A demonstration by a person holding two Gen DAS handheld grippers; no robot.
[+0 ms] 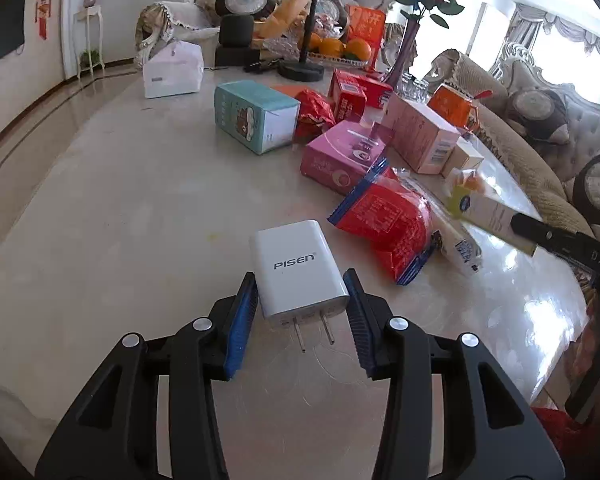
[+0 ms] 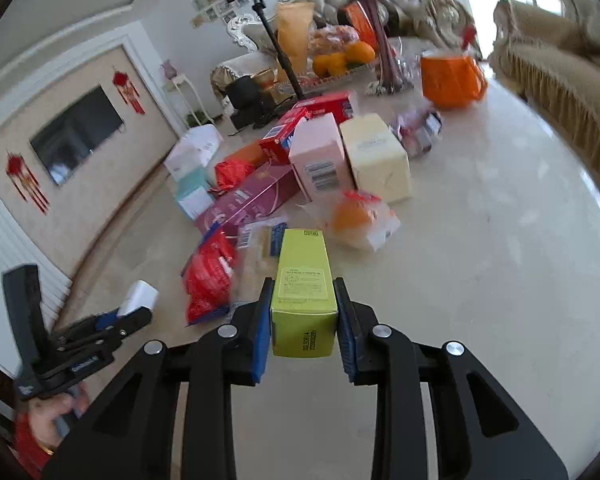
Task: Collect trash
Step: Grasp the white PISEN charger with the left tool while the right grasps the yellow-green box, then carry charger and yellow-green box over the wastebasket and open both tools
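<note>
From the left wrist, the left tongs (image 1: 302, 294) pinch a white charger (image 1: 296, 266) by its sides, prongs toward the camera, above the table (image 1: 120, 200); a fruit tray (image 1: 324, 56) at the far edge holds oranges (image 1: 332, 46). From the right wrist, the right tongs (image 2: 302, 304) pinch a yellow-green carton (image 2: 303, 292) above the table's middle, near a red packet (image 2: 210, 276).

White charger (image 1: 296, 268), yellow-green box (image 2: 303, 292), both gripped
</note>
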